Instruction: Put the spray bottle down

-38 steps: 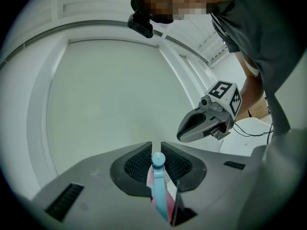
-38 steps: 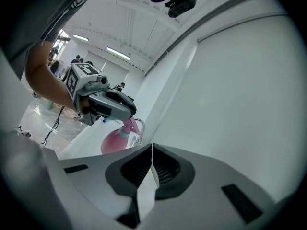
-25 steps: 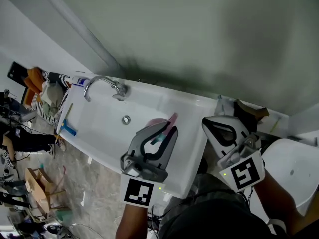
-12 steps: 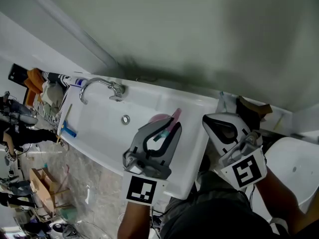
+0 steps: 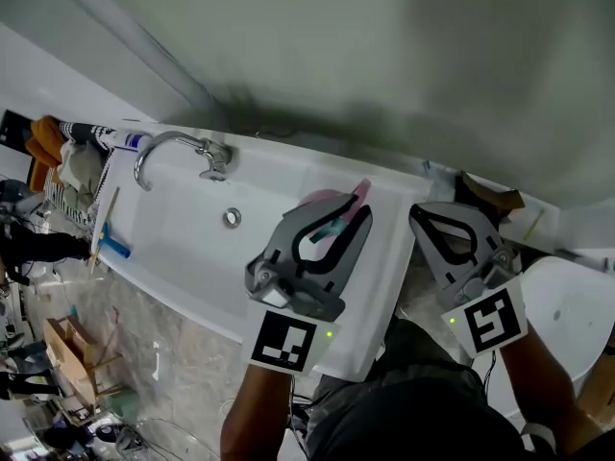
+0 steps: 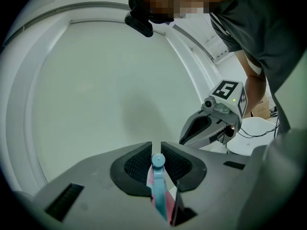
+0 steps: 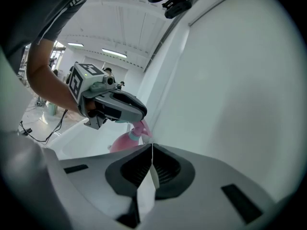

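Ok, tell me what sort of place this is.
Most likely a bathroom or washroom: a white sink with a chrome faucet and drain, and a pink spray bottle held over it.

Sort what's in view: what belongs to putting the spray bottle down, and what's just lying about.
Job: bottle, clamped in left tongs; sink, likely where it lands.
Lying about: faucet; blue tool at the sink's end; right tongs, shut, empty.

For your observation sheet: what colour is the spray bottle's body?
The spray bottle is pink, clearest in the right gripper view.
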